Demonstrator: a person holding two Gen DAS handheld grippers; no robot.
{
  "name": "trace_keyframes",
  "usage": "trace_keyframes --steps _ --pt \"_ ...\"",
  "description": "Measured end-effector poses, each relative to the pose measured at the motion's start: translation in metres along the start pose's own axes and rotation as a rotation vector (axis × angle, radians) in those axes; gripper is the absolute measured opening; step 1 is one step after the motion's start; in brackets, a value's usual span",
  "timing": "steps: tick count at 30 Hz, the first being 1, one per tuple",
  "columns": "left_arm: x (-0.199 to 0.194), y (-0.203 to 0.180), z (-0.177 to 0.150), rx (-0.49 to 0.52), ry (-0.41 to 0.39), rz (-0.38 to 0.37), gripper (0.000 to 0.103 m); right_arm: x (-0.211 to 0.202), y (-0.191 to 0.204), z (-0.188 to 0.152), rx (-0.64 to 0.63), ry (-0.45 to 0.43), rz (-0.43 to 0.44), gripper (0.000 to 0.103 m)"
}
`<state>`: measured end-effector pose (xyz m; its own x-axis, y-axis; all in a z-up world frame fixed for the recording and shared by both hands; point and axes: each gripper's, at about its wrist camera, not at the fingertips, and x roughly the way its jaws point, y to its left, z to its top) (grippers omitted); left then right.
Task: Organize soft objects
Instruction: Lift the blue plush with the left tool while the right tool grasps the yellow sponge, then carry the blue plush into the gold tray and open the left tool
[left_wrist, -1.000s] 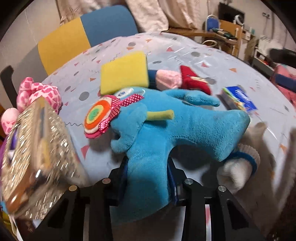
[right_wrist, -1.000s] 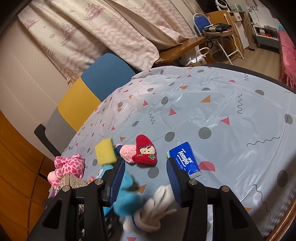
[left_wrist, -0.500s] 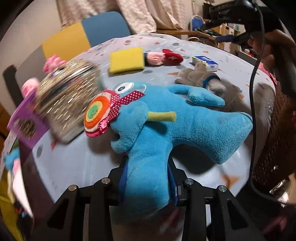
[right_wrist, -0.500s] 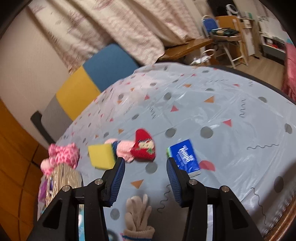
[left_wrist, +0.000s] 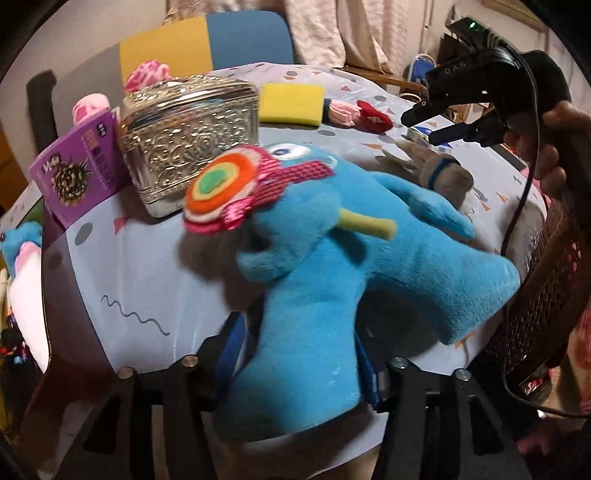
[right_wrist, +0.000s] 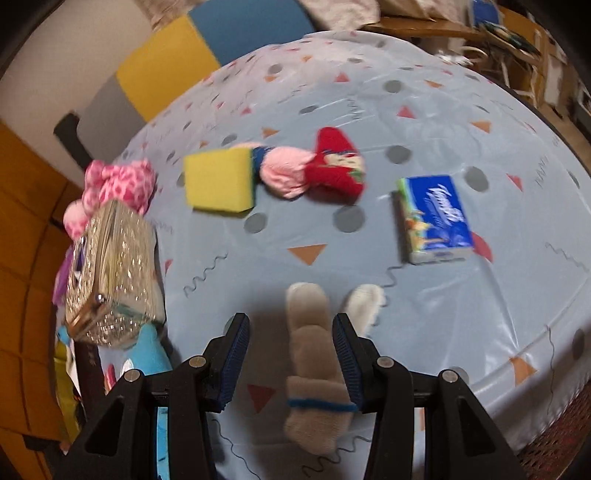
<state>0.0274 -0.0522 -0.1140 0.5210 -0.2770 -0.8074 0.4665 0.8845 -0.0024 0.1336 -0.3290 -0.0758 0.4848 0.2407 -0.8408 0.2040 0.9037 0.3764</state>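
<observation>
Left wrist view: the left gripper (left_wrist: 299, 354) has just been opening its jaws, and the blue plush toy (left_wrist: 325, 280) lies between them on the table (left_wrist: 140, 280); the plush fills the gap, so whether the pads still press on it is hard to say. Behind the toy's head stands the silver box (left_wrist: 192, 136), with a purple book (left_wrist: 81, 166) leaning at its left side and a pink plush (left_wrist: 147, 74) behind it. To the right of the box lie a yellow sponge (left_wrist: 291, 103) and a red sock (left_wrist: 373, 116). The right gripper (right_wrist: 291, 358) hangs with its jaws partly apart over a grey glove (right_wrist: 314, 365), which lies between the pads, close to the right one; it is not clamped. A blue tissue pack (right_wrist: 434, 218) sits beyond the glove, to the right.
</observation>
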Motion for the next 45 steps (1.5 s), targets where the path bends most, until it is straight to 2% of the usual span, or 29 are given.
trace_keyframes --steps 3,5,6,8,9,10,12,15,18,21,25,28,34,37,40,41,45 --pt "0.004 0.003 0.005 -0.022 0.003 -0.019 0.076 0.003 0.024 0.012 -0.121 -0.015 -0.017 0.047" --pt "0.007 0.003 0.006 -0.022 0.001 -0.03 0.078 0.007 0.042 0.023 -0.242 -0.034 -0.042 0.047" --pt "0.008 0.002 0.006 -0.011 -0.001 -0.027 0.077 0.011 0.056 0.029 -0.348 -0.049 -0.076 0.048" --pt "0.009 0.0 0.004 0.024 -0.009 -0.023 0.075 0.019 0.073 0.037 -0.477 -0.054 -0.122 0.06" --pt "0.01 -0.001 0.004 0.034 -0.016 -0.025 0.071 0.026 0.083 0.042 -0.547 -0.055 -0.15 0.07" --pt "0.01 0.0 0.003 0.038 -0.022 -0.031 0.069 0.032 0.092 0.046 -0.619 -0.059 -0.186 0.072" --pt "0.01 0.005 0.003 0.025 -0.03 -0.043 0.065 0.047 0.109 0.056 -0.754 -0.067 -0.249 0.072" --pt "0.009 0.01 0.002 0.012 -0.04 -0.057 0.065 0.071 0.13 0.066 -0.908 -0.057 -0.335 0.073" --pt "0.008 0.01 0.002 0.015 -0.043 -0.064 0.065 0.099 0.145 0.077 -1.012 -0.023 -0.385 0.075" --pt "0.009 0.011 0.001 0.003 -0.048 -0.081 0.064 0.122 0.15 0.086 -1.053 0.002 -0.428 0.076" --pt "0.009 0.012 0.001 -0.007 -0.048 -0.09 0.065 0.148 0.154 0.097 -1.064 0.047 -0.45 0.076" --pt "0.009 0.013 0.0 -0.01 -0.051 -0.088 0.065 0.161 0.154 0.099 -1.065 0.051 -0.472 0.07" --pt "0.012 0.011 0.002 -0.008 -0.053 -0.079 0.066 0.115 0.147 0.105 -0.87 -0.032 -0.295 0.066" --pt "0.012 0.011 0.001 -0.007 -0.057 -0.073 0.066 0.089 0.131 0.1 -0.702 0.031 -0.16 0.066" --pt "0.014 0.008 0.002 -0.009 -0.058 -0.064 0.067 0.079 0.111 0.077 -0.528 0.14 -0.008 0.067" --pt "0.015 0.006 0.002 -0.003 -0.057 -0.056 0.067 0.08 0.106 0.065 -0.504 0.162 0.015 0.067" --pt "0.016 0.002 0.005 0.003 -0.044 -0.04 0.065 0.098 0.096 0.029 -0.484 0.215 -0.024 0.067"
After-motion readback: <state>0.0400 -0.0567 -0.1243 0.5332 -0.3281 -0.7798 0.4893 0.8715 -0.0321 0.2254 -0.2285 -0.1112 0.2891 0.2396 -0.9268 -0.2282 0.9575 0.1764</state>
